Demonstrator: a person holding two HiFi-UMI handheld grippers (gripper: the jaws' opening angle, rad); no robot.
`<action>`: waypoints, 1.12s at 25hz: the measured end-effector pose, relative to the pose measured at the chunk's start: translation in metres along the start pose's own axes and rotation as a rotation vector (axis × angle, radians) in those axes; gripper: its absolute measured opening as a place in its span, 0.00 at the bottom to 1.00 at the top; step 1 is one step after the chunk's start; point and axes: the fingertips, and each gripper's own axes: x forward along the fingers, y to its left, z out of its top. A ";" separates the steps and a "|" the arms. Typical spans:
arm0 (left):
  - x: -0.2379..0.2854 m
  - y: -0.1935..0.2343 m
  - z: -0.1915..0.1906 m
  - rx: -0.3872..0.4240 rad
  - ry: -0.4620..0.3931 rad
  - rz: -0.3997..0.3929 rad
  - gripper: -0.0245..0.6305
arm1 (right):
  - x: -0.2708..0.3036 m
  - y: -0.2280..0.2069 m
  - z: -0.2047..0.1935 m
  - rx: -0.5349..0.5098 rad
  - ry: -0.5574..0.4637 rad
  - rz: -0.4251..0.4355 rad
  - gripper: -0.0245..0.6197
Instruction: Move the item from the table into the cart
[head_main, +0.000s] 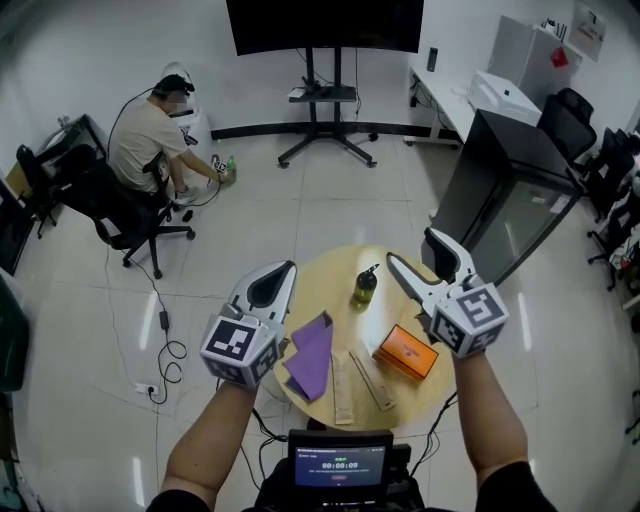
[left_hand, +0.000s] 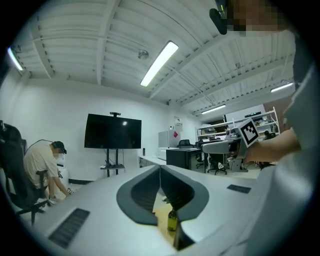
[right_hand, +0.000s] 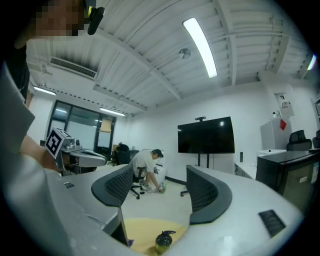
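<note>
A round wooden table carries a dark green bottle with a black cap, an orange box, a purple cloth and two flat wooden strips. My left gripper hovers over the table's left edge, its jaws shut with nothing between them. My right gripper is raised over the table's right side, open and empty. The bottle stands below and ahead of the right jaws, apart from them, and shows low in the left gripper view as the same bottle.
A tall dark cabinet stands right of the table. A TV stand is at the far wall. A person sits on an office chair at the far left, with cables on the floor. A small screen sits below the table's near edge.
</note>
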 end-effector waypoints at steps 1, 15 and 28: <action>0.023 0.007 -0.011 -0.008 0.011 0.005 0.06 | 0.015 -0.016 -0.013 0.008 0.011 0.008 0.56; 0.218 0.060 -0.286 -0.140 0.111 0.067 0.06 | 0.147 -0.121 -0.326 0.086 0.203 0.071 0.62; 0.304 0.064 -0.429 -0.157 0.241 0.061 0.06 | 0.197 -0.146 -0.486 0.194 0.321 0.130 0.62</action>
